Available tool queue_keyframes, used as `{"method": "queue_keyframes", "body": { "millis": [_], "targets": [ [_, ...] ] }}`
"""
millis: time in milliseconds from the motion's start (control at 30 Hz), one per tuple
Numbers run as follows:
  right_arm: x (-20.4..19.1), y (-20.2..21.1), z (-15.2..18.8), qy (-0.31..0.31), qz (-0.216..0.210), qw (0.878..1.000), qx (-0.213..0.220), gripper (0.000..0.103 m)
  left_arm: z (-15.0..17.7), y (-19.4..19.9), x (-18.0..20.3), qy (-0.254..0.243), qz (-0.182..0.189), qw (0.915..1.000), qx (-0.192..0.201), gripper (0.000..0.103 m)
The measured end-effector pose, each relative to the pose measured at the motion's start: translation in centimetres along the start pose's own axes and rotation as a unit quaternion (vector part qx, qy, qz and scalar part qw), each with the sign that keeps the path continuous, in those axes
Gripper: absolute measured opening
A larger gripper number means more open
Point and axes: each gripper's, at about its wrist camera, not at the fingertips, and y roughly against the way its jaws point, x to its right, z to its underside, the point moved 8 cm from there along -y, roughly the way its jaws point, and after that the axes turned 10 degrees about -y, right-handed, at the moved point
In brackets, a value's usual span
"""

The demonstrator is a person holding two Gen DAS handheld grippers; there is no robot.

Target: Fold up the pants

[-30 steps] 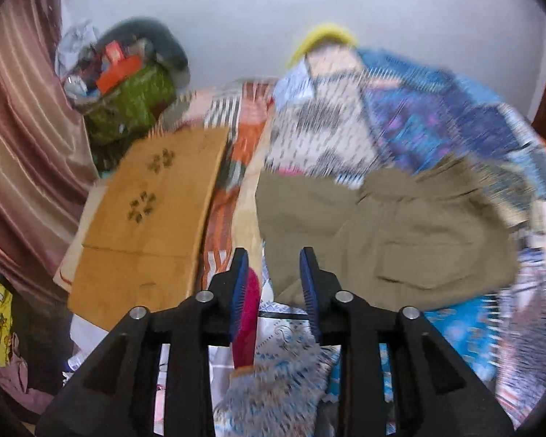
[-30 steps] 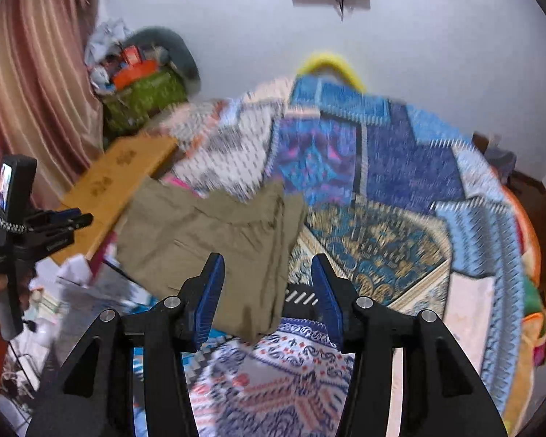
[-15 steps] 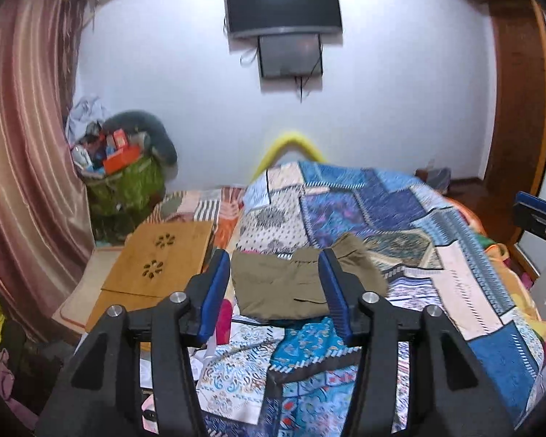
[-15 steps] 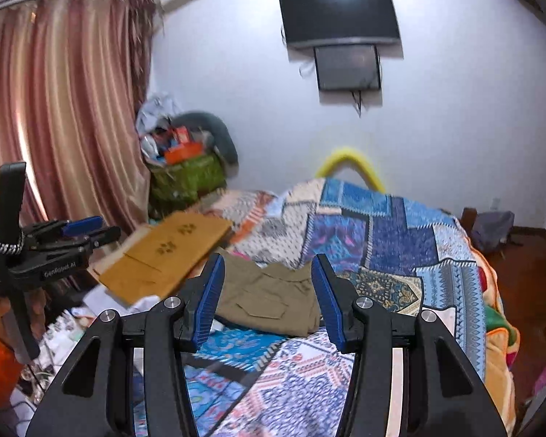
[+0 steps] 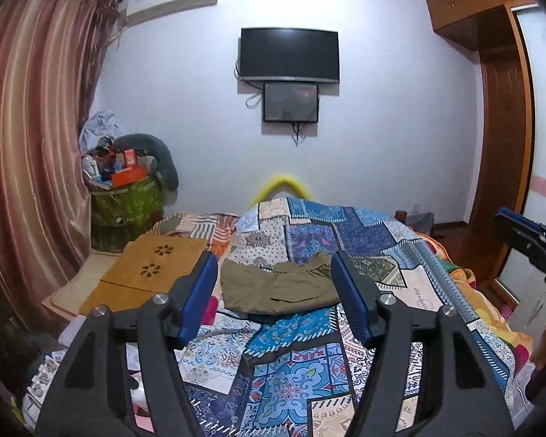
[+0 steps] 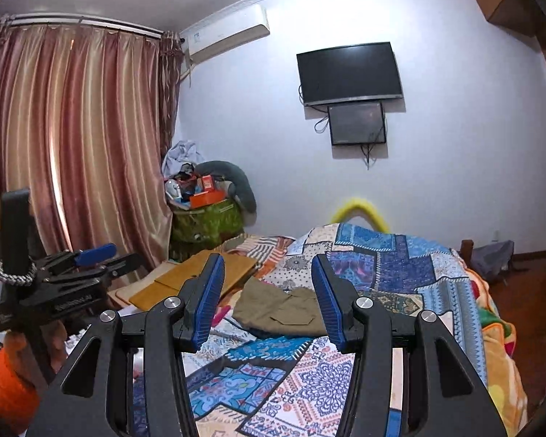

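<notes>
The olive-green pants (image 5: 278, 287) lie folded in a compact rectangle on the patchwork bedspread (image 5: 345, 233), also seen in the right wrist view (image 6: 280, 309). My left gripper (image 5: 276, 298) is open and empty, held well back from and above the pants. My right gripper (image 6: 269, 298) is open and empty, also held back from the bed. The left gripper shows at the left of the right wrist view (image 6: 91, 266); the right gripper's tip shows at the right edge of the left wrist view (image 5: 520, 233).
A wooden lap board (image 5: 153, 266) lies left of the bed. A green bag piled with clutter (image 5: 127, 200) stands by the curtain (image 5: 29, 164). A TV (image 5: 289, 54) hangs on the far wall. A wooden wardrobe (image 5: 498, 145) stands at right.
Both grippers have pulled back and up from the pants, and their jaws have opened wider. The pants stay folded on the bed.
</notes>
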Motion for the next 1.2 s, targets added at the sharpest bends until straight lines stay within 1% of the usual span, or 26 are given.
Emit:
{"method": "queue_keyframes", "body": {
  "millis": [33, 67, 133, 167, 200, 233, 267, 300, 333, 400, 500, 600, 767, 1200],
  "targets": [
    [-0.1, 0.2, 0.1, 0.003, 0.003, 1.0, 0.002, 0.046, 0.0, 0.3, 0.1, -0.001, -0.001, 1.0, 0.002, 0.066],
    [-0.3, 0.5, 0.2, 0.006, 0.005, 1.0, 0.006, 0.046, 0.1, 0.6, 0.2, 0.0, 0.002, 1.0, 0.006, 0.07],
    [-0.4, 0.5, 0.3, 0.007, 0.011, 1.0, 0.009, 0.058, 0.3, 1.3, 0.3, 0.008, 0.005, 0.9999, 0.01, 0.079],
    [-0.3, 0.7, 0.3, 0.006, 0.012, 1.0, 0.011, 0.061, 0.3, 1.5, 0.3, 0.011, 0.004, 0.9999, 0.012, 0.087],
    [-0.3, 0.7, 0.2, 0.004, 0.013, 1.0, 0.015, 0.068, 0.3, 1.6, 0.3, 0.014, 0.004, 0.9998, 0.014, 0.094],
    [-0.3, 0.7, 0.1, 0.003, 0.014, 1.0, 0.014, 0.074, 0.3, 1.8, 0.3, 0.017, 0.003, 0.9997, 0.018, 0.096],
    [-0.3, 0.9, 0.2, 0.002, 0.012, 1.0, 0.013, 0.077, 0.3, 1.9, 0.3, 0.019, 0.001, 0.9996, 0.02, 0.1],
    [-0.2, 0.7, 0.1, 0.0, 0.015, 1.0, 0.013, 0.084, 0.3, 2.2, 0.3, 0.021, 0.0, 0.9995, 0.023, 0.101],
    [-0.2, 1.1, 0.3, 0.0, 0.018, 1.0, 0.015, 0.088, 0.2, 2.3, 0.3, 0.021, -0.001, 0.9994, 0.026, 0.101],
    [-0.2, 1.0, 0.3, 0.008, 0.027, 0.999, 0.018, 0.09, 0.2, 2.3, 0.3, 0.022, -0.002, 0.9994, 0.027, 0.102],
    [-0.2, 1.0, 0.4, 0.017, 0.039, 0.999, 0.022, 0.102, 0.1, 2.4, 0.6, 0.019, -0.001, 0.9994, 0.028, 0.102],
    [-0.3, 1.3, 0.5, 0.02, 0.041, 0.999, 0.027, 0.102, 0.2, 2.4, 0.6, 0.018, -0.001, 0.9994, 0.031, 0.102],
    [-0.7, 1.5, 0.8, 0.024, 0.042, 0.999, 0.024, 0.102, -0.1, 2.5, 0.8, 0.016, 0.0, 0.9992, 0.036, 0.103],
    [-0.5, 2.2, 0.8, 0.015, 0.04, 0.999, 0.025, 0.102, -0.2, 2.5, 1.6, 0.006, 0.001, 0.9992, 0.04, 0.103]
  ]
}}
